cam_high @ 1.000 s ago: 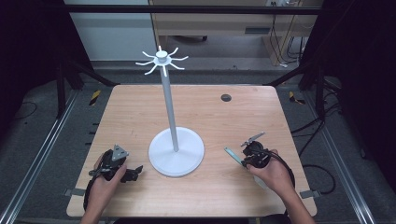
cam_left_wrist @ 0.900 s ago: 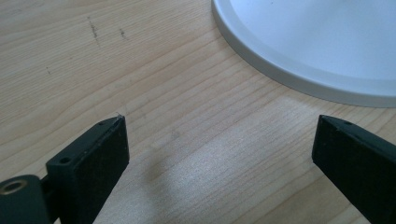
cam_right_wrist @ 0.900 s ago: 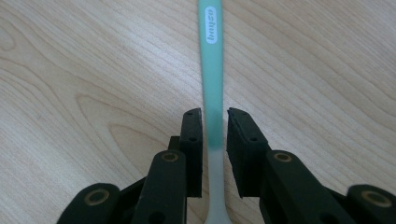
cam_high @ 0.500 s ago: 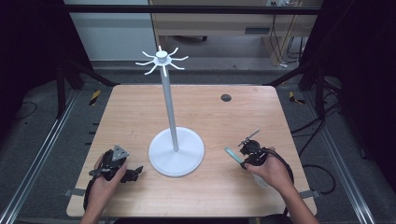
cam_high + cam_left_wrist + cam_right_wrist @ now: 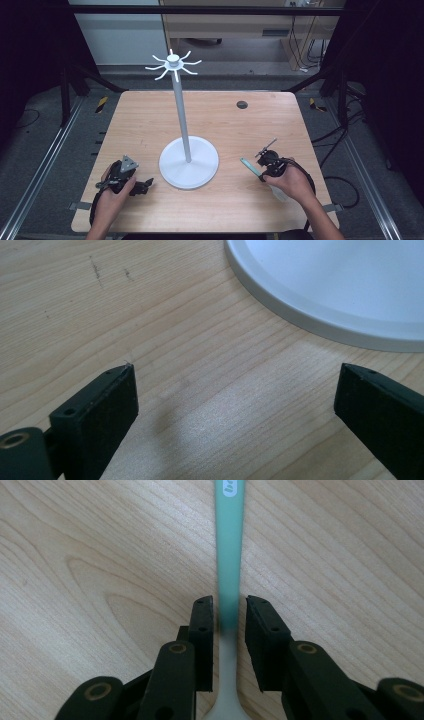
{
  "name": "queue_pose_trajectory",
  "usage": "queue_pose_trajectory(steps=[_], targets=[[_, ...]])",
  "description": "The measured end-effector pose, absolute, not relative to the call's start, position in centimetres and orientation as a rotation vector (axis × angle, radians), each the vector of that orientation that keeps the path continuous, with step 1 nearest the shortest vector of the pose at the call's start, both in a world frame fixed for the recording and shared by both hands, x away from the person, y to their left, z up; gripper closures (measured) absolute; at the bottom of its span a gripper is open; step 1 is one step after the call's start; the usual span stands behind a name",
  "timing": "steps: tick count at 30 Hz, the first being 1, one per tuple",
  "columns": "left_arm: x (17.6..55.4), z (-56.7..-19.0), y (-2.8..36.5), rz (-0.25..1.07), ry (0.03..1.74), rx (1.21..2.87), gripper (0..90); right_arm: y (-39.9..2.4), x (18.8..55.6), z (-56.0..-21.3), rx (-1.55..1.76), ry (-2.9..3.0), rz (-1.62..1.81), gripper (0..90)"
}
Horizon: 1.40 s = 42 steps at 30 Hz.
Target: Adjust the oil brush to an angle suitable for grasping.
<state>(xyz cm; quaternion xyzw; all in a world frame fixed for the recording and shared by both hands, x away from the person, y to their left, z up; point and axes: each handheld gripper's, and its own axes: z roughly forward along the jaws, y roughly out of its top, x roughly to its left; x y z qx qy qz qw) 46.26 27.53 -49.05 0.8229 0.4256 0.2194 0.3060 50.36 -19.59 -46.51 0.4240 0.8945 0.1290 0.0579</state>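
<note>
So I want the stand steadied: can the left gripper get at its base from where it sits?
Probably yes. The left gripper is open, its jaws wide, and the base lies just ahead over bare table, with nothing between.

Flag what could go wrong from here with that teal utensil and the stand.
1. The right claw pinches only the thin neck of the teal utensil; it could pivot or slip.
2. The white stand is tall on a round base; a bump might tip it.
3. The open left claw sits close beside that base.
</note>
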Motion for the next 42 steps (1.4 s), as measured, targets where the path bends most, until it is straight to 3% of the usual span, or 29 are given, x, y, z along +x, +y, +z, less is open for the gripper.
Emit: queue_pose_trajectory(steps=[11, 25, 42], targets=[[46.3, -49.0, 27.5, 0.580, 1.125, 2.179, 3.6, -19.5, 50.7, -46.7, 1.260, 2.736, 0.354, 82.0], [46.3, -49.0, 27.5, 0.581, 1.124, 2.179, 3.6, -19.9, 50.4, -46.5, 1.262, 2.717, 0.397, 82.6], [46.3, -49.0, 27.7, 0.590, 1.133, 2.177, 3.6, -22.3, 49.6, -40.7, 1.235, 2.539, 0.658, 82.6]])
